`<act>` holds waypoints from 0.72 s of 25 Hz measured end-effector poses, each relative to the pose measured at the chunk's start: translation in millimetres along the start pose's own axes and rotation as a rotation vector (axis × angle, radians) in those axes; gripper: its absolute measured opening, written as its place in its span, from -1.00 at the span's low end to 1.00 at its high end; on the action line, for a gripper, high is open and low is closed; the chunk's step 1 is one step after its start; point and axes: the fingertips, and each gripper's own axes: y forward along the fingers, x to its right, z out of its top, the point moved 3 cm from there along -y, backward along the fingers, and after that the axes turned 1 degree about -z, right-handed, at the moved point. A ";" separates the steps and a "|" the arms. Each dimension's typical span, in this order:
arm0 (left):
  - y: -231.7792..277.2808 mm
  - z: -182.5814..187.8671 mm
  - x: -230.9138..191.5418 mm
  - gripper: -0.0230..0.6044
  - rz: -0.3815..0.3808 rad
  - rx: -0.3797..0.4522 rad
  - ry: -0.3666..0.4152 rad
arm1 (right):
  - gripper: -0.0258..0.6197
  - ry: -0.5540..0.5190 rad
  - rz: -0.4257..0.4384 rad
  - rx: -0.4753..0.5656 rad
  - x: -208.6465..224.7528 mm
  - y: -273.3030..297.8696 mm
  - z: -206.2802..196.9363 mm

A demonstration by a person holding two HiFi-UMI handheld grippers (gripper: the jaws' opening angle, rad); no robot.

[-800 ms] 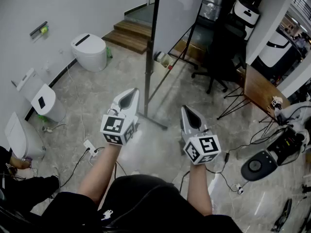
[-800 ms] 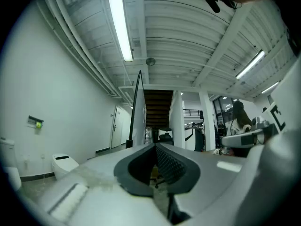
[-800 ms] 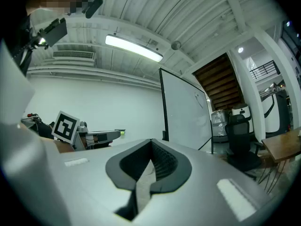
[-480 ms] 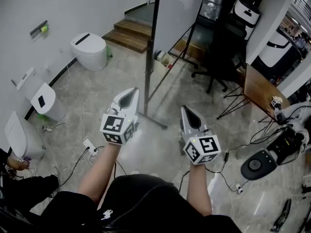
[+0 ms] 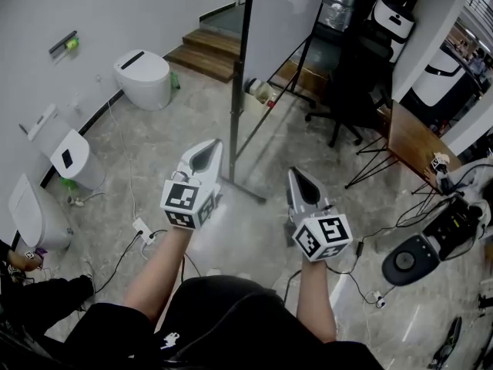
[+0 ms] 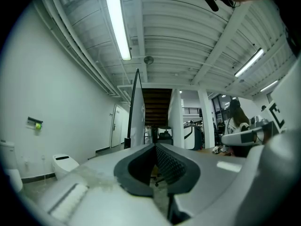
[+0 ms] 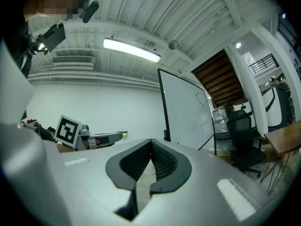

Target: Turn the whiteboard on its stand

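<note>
The whiteboard (image 5: 281, 18) hangs on a dark metal stand (image 5: 237, 99) straight ahead, its white face seen nearly edge-on. In the right gripper view the whiteboard (image 7: 186, 112) shows its white face in a black frame. My left gripper (image 5: 208, 151) points at the stand's foot, short of it, jaws shut and empty. My right gripper (image 5: 296, 177) is held level to its right, also shut with nothing in it. In the left gripper view the whiteboard (image 6: 135, 112) appears as a thin upright edge past the gripper (image 6: 155, 146). The tips of the right gripper (image 7: 151, 141) meet.
Several white toilets (image 5: 142, 79) stand along the left wall. A black office chair (image 5: 350, 91), a wooden table (image 5: 412, 141) and a white machine (image 5: 431, 245) crowd the right. Cables and a power strip (image 5: 142, 230) lie on the marble floor.
</note>
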 end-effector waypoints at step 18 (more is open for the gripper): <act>13.8 -5.0 38.9 -0.92 0.006 -0.003 0.023 | -0.90 0.028 0.045 -0.010 30.8 -21.3 -7.3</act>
